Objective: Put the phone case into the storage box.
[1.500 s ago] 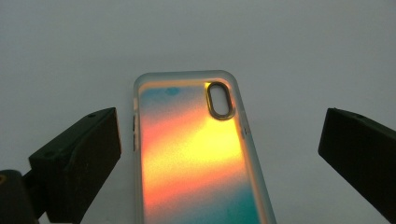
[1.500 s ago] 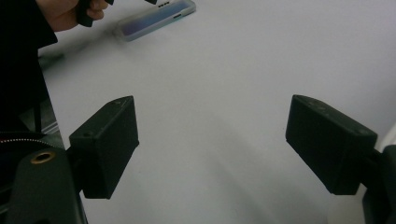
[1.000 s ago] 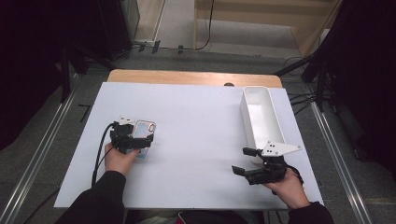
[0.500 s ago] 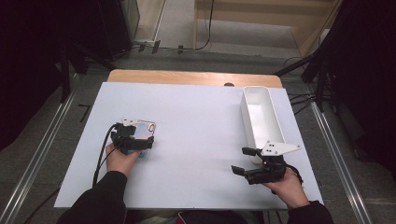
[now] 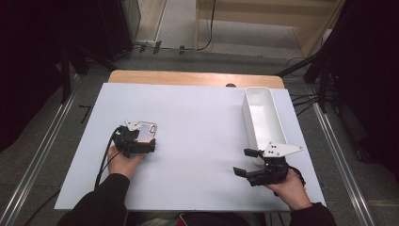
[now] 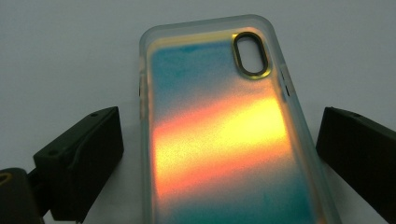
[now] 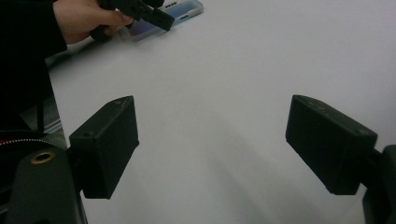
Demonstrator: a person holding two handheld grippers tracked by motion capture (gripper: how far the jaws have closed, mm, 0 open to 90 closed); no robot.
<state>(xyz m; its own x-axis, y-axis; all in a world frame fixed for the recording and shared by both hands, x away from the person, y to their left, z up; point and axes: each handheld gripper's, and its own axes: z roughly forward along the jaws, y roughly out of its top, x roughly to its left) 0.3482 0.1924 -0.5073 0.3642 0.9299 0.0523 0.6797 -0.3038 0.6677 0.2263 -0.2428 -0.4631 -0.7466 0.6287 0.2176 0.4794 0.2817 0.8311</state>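
Observation:
An iridescent phone case (image 6: pixel 224 126), teal with an orange-yellow band and a see-through rim, lies flat on the white table top (image 5: pixel 197 113). My left gripper (image 6: pixel 219 126) hovers over it, open, one jaw on each side of the case with a gap to both long edges. In the high view the left gripper (image 5: pixel 141 143) covers most of the case at the table's left. My right gripper (image 5: pixel 243 161) rests at the front right, open with nothing between its jaws (image 7: pixel 212 135). From the right gripper view, the case (image 7: pixel 180 11) lies far off beside the other hand.
A long white bin (image 5: pixel 263 117) stands lengthwise along the table's right side, just beyond the right gripper. A strip of wooden table (image 5: pixel 188 77) shows past the white top's far edge. Dark stands and cables surround the table.
The left gripper has shifted slightly to the right over the phone case and hides more of it. The right gripper has stayed still.

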